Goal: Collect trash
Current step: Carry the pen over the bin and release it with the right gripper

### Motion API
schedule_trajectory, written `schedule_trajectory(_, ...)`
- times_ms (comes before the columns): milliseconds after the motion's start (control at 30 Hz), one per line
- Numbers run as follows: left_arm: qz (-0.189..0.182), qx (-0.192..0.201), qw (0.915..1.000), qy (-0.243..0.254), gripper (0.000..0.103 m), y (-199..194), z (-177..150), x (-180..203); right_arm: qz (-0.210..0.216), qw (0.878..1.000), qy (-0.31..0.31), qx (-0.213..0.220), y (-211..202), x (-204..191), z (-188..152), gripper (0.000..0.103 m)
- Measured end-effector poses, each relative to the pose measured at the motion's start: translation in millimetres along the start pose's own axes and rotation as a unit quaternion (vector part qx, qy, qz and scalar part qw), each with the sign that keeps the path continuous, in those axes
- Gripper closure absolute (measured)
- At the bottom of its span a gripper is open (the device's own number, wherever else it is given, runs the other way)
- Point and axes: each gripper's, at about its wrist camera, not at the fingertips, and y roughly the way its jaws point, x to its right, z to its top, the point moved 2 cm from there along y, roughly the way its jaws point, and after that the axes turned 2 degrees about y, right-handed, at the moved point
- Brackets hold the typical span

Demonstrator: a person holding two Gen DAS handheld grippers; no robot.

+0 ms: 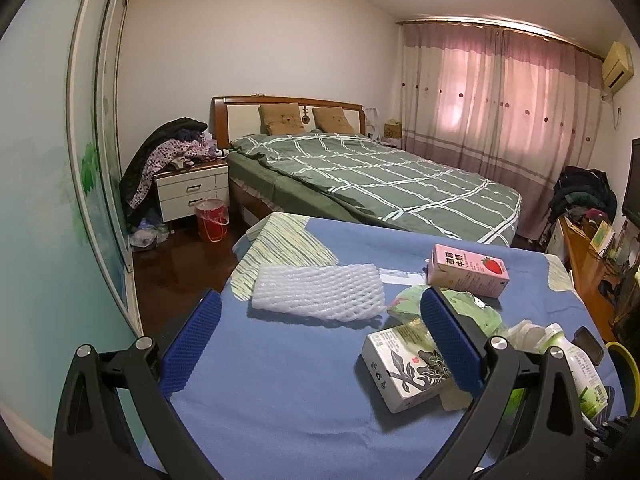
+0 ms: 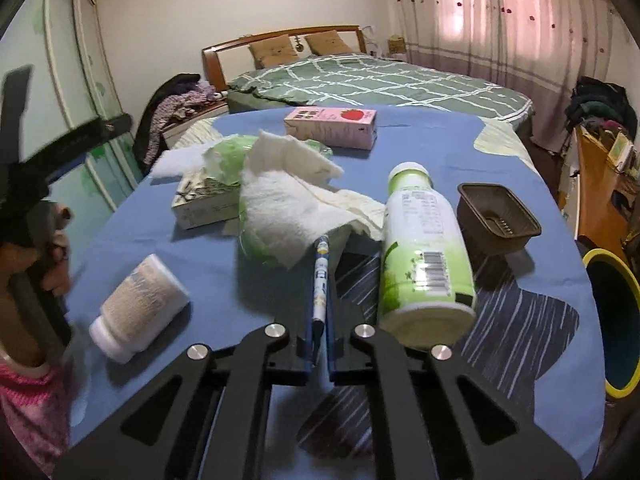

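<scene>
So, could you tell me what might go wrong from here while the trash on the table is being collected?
1. The right gripper pinches a thin pen-like stick by its end; it could slip out.
2. The green-and-white bottle lies on its side beside that gripper; a nudge might roll it toward the yellow-rimmed bin.
3. The open left gripper has one finger over the printed box and could knock it.

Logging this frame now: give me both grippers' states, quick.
Left gripper: open, holding nothing, above the blue table.
Right gripper: shut on a thin stick-shaped packet.
</scene>
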Motion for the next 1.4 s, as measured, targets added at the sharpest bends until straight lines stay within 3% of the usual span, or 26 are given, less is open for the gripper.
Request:
schedule_trajectory(333,-0.001,-0.004,1.0,0.005,0.005,3,-2,3,0.035,0.999,0.02,0.012,-49,17,-1,0.098)
schedule_trajectory(867,-0.001,-0.006,0.9999,0.009,0.005,7,-3,5,-0.013,0.993,0.097,0.063,-87,86,5,0.098)
schedule_trajectory(1033,-0.003,-0.007,0.9999,0.012,0.005,7,-3,7,-0.069,0.986,0.128,0.082,-97,123,3,0.098)
schedule_trajectory(1133,-0.004,-0.006,0.9999,0.013,0.005,7,-4,8,-0.128,0.976,0.154,0.088,-95,158,1,0.098)
schedule_trajectory(1400,-0.005,-0.008,0.9998,0.016,0.005,8,-4,10,-0.237,0.932,0.251,0.108,-91,252,-5,0.098)
